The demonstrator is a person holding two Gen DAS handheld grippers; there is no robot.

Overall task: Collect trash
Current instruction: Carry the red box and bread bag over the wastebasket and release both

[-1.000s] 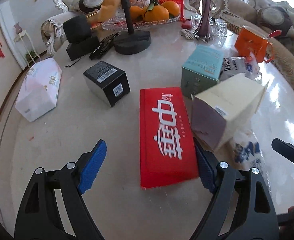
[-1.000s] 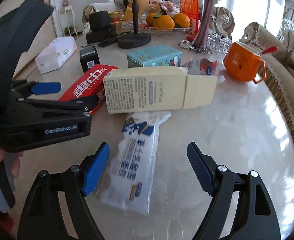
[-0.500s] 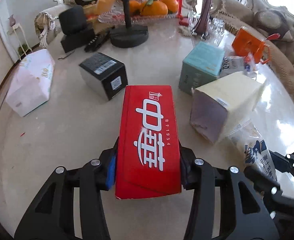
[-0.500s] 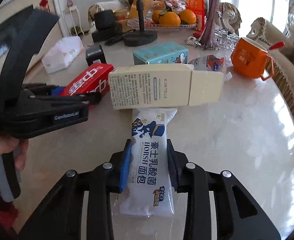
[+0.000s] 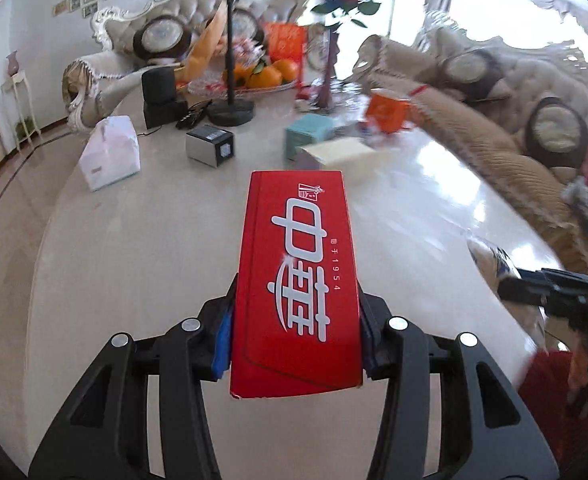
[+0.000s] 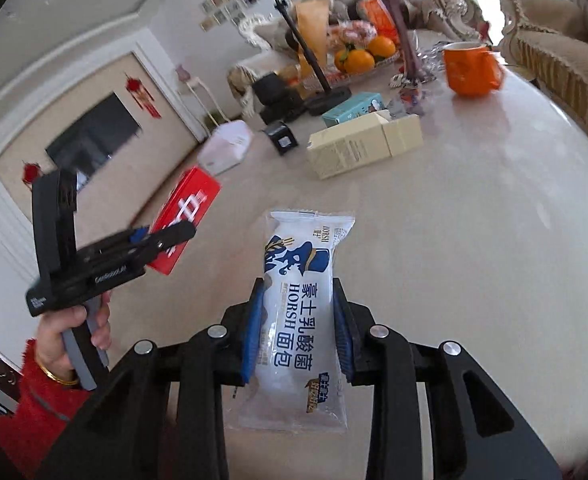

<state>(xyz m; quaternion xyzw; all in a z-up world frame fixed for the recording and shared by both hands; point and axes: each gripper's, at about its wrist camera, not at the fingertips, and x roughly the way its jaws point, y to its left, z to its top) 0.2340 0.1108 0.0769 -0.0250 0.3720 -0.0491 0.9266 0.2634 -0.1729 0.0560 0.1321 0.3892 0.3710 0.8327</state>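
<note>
a: you are at a big shiny table [image 5: 141,248] with sofas behind it.
b: what do you hold?
a: your left claw [image 5: 296,332] squeezes the red box [image 5: 298,280], up off the table. your right claw [image 6: 298,320] pinches the white bread bag [image 6: 298,312], lifted too.
b: what's left there?
a: a cream carton [image 6: 364,145], a teal box [image 6: 352,109] and an orange mug [image 6: 470,69].

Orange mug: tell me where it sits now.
The orange mug stands at the table's far right, beside the purple vase, beyond the cream carton.

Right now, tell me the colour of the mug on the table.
Orange mug, clearest in the right wrist view.
</note>
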